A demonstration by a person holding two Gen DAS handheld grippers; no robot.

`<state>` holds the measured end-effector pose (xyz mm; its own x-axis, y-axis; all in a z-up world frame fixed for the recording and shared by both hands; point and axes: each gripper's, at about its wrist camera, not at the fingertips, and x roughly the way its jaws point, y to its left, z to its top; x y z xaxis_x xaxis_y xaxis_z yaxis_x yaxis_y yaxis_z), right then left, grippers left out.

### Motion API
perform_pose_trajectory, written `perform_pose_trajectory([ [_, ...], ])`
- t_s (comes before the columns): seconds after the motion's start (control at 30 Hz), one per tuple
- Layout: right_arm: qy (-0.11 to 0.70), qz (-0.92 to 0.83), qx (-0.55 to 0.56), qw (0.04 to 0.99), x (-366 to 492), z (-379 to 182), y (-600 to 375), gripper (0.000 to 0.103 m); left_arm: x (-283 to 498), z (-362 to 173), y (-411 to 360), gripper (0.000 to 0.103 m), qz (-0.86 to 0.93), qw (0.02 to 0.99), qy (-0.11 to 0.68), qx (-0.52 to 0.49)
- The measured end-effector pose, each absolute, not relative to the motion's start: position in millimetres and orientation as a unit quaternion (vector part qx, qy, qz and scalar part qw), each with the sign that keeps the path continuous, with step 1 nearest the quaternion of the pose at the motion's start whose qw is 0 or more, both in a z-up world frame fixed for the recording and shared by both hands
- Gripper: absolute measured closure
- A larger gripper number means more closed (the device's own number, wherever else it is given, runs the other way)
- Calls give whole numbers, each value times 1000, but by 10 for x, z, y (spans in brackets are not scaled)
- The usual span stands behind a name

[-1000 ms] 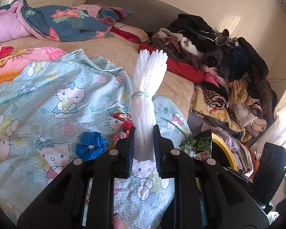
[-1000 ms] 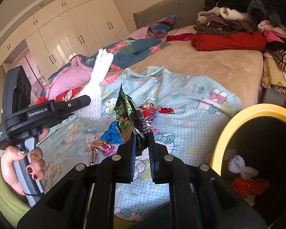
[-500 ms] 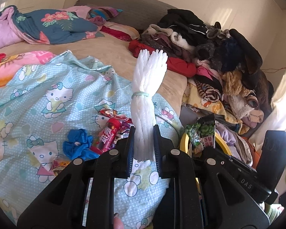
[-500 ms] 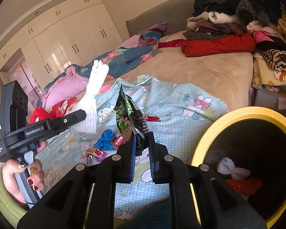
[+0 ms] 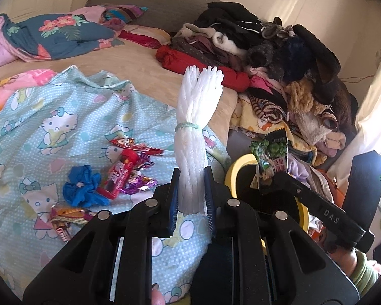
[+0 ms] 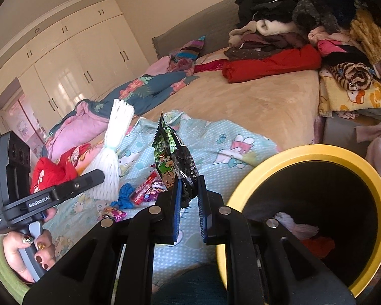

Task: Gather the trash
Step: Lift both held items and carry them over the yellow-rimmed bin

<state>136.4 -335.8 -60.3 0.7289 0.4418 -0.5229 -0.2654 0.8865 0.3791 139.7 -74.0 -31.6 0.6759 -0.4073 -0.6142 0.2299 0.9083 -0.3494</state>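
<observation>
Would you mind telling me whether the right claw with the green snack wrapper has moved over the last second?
Yes. The right claw and its green snack wrapper have shifted right, closer to the yellow-rimmed black bin, away from the blue crumpled cloth.

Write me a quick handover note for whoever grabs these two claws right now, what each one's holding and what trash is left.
Left claw: shut on the white foam net, held upright over the blanket.
Right claw: shut on the green snack wrapper, beside the yellow-rimmed bin, not yet over its opening.
Done: some trash already lies in the bin.
Left: drop both held items in, then collect from the blanket the red tube, the blue crumpled piece and the candy wrappers.
</observation>
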Motion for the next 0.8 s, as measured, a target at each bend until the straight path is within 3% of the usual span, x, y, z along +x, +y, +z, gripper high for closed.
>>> perform_pose_trajectory([
  [0.8, 307, 125, 173, 927, 1385, -676, -4015, 91, 1340, -365, -1227, 90, -214, 896, 376, -96],
])
